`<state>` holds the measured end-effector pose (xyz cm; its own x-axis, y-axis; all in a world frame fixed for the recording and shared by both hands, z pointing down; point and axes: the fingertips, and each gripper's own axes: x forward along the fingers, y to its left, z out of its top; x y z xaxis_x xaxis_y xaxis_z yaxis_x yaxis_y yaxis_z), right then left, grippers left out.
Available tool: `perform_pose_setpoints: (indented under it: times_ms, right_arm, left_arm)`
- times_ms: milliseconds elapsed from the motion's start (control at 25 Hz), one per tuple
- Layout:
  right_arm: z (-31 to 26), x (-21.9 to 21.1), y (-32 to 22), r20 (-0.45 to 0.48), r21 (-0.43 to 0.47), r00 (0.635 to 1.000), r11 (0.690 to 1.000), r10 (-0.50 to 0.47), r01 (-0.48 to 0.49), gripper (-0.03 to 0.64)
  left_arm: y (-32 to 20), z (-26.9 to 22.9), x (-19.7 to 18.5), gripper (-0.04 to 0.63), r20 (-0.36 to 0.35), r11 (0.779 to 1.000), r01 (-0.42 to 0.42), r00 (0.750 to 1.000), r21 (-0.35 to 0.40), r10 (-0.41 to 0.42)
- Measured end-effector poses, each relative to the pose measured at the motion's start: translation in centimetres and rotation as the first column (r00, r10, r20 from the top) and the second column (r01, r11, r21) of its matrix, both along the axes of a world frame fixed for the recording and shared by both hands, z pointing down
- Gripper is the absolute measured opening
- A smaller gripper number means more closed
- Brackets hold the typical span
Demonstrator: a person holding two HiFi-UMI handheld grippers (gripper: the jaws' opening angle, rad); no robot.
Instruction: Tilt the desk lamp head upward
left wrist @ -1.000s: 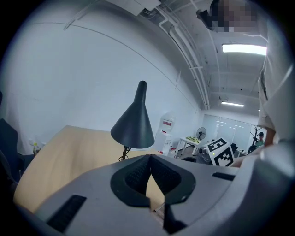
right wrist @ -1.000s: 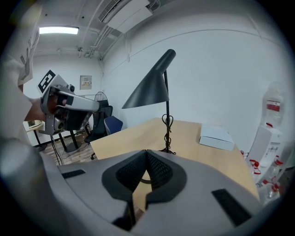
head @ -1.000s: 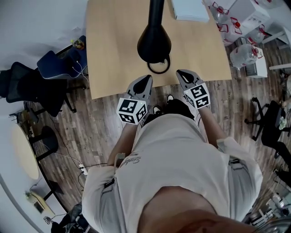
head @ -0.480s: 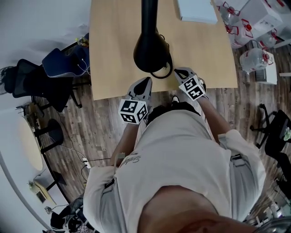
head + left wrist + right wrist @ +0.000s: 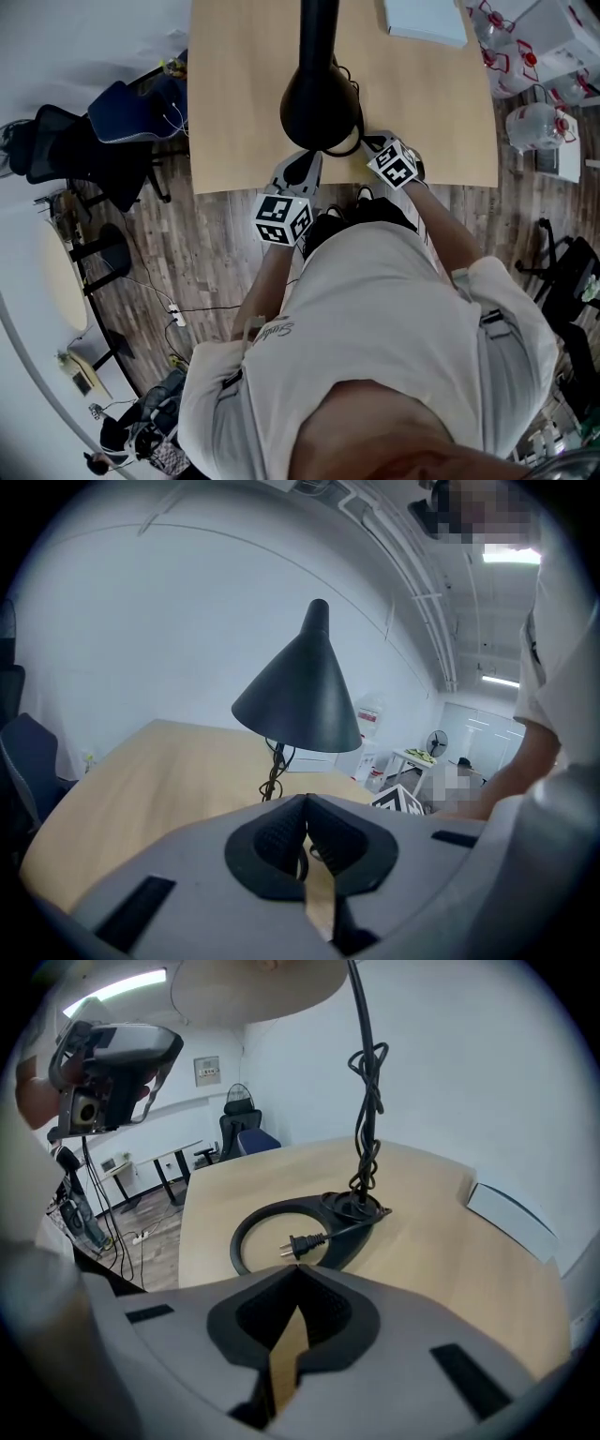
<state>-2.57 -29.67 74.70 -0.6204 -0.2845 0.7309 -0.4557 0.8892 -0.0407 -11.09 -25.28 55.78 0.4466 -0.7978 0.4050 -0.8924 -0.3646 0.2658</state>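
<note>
Plainly, the left gripper (image 5: 302, 803) has its fingers pressed together with nothing between them; only bare bench (image 5: 141, 771) shows past the tips. The right gripper (image 5: 298, 1274) is the same, with its fingers closed on each other and holding nothing. Neither touches the lamp.

The landmark is the desk lamp head (image 5: 300, 700), a dark cone with its open mouth facing down. The left gripper sits lower than the lamp head and to its near left, looking up at the outside of the cone. That would suit a push or a pinch at the rim. The right gripper is beneath the lamp head at its near right, low enough that the pale underside of the shade fills the top of the right gripper view. From the head view both grippers flank the lamp head on the person's side. They seem placed to share the work, one steadying the lamp while the other lifts the rim.

Directly under the lamp head lies the ring-shaped base (image 5: 246, 1232), flat on the bench. The twisted cord (image 5: 366, 1082) hangs from above down to the base, and its plug (image 5: 302, 1241) lies loose inside the ring. The cord looks unplugged, so it would not hold the lamp in place. Beyond the lamp head, at the far right of the bench, lies a flat white box (image 5: 511, 1213), well apart from everything.

The tilting has not begun, since the cone hangs mouth down. The fingers would probably need to part before they could grip the thin rim.
</note>
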Motion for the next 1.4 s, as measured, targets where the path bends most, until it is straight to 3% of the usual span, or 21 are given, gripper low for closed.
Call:
perform_pose_setpoints:
  times_ms: [240, 640, 920, 1400]
  right_arm:
    - [1.6, -0.7, -0.1, -0.047, -0.024, 0.998, 0.999, -0.033, 0.032, -0.005]
    - [1.9, -1.3, -0.1, -0.032, -0.062, 0.999, 0.997, -0.044, 0.042, -0.005]
    - [2.0, -1.3, 0.1, -0.065, -0.011, 0.996, 0.998, -0.056, 0.055, -0.005]
    - [2.3, -0.7, 0.2, -0.093, 0.034, 0.994, 0.998, -0.056, 0.059, -0.005]
  left_arm:
    - [0.0, -0.3, -0.5, 0.014, 0.011, 1.0, 0.023, 1.0, 0.011, -0.023]
    - [-0.7, -1.6, -0.7, 0.014, 0.019, 0.998, 0.02, 1.0, 0.066, -0.021]
    - [-0.8, -3.0, 0.2, 0.014, 0.008, 0.991, 0.009, 1.0, 0.133, -0.01]
    - [0.2, -4.1, 0.8, 0.012, 0.023, 0.984, 0.031, 0.999, 0.174, -0.035]
